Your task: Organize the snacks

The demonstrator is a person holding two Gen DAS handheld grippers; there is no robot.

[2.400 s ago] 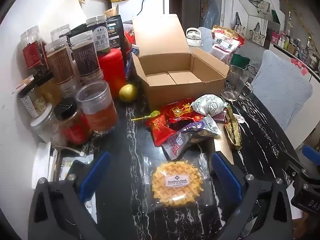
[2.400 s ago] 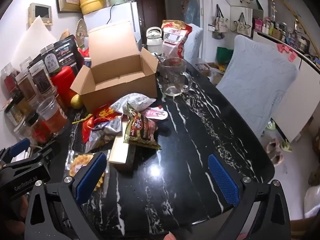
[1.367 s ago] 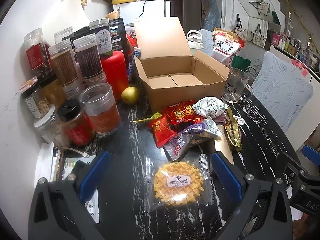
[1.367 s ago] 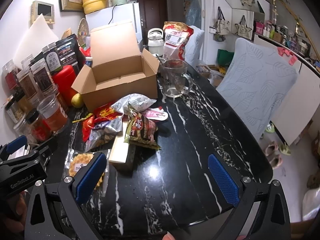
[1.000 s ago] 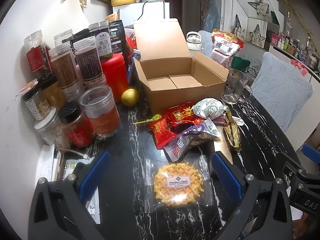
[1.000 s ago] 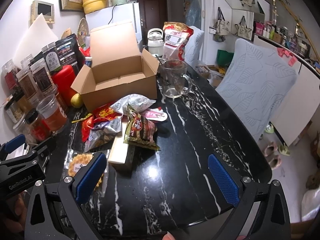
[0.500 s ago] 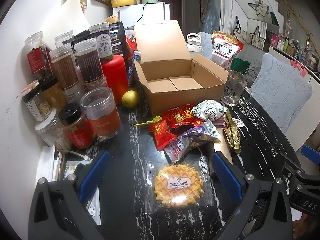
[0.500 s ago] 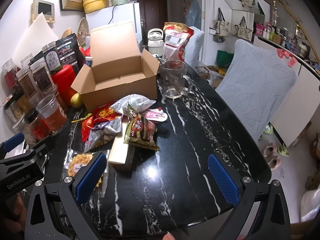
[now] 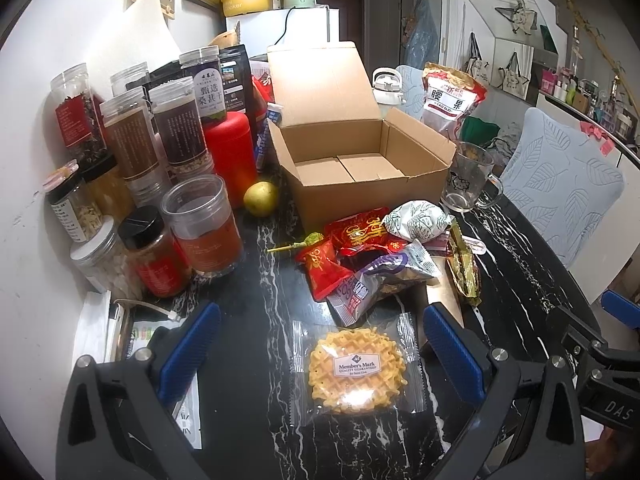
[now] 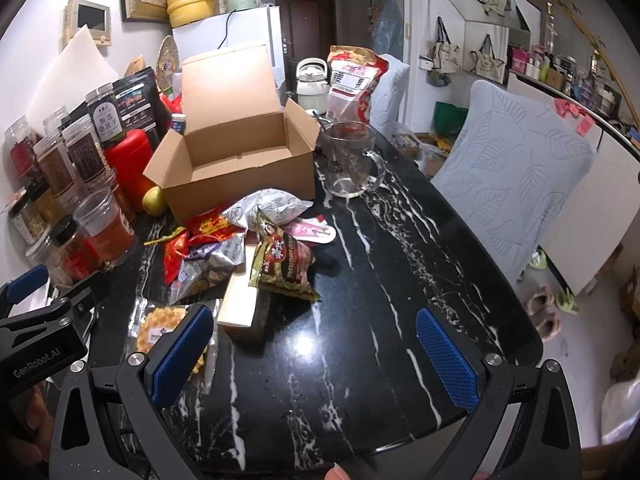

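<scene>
Change: none seen, scene matched a second earlier | left gripper [image 9: 320, 350] spread wide, straddling wrapped waffle [image 9: 356, 370] on table [image 9: 520, 264] | right gripper [image 10: 316, 356] agape, empty | cardboard box [image 9: 360, 168] empty; sorting not begun.

Both wrist views look forward, low over the near worktop [image 9: 256, 360]; the left sits further left; both share the cardboard box [image 9: 360, 184] [image 10: 240, 168].

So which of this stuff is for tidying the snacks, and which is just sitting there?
For the job:
- cardboard box, open and empty
- waffle packet
- red snack packets
- white-green packet
- left claw, open

Just sitting there:
- glass mug
- spice jars
- pear
- kettle
</scene>
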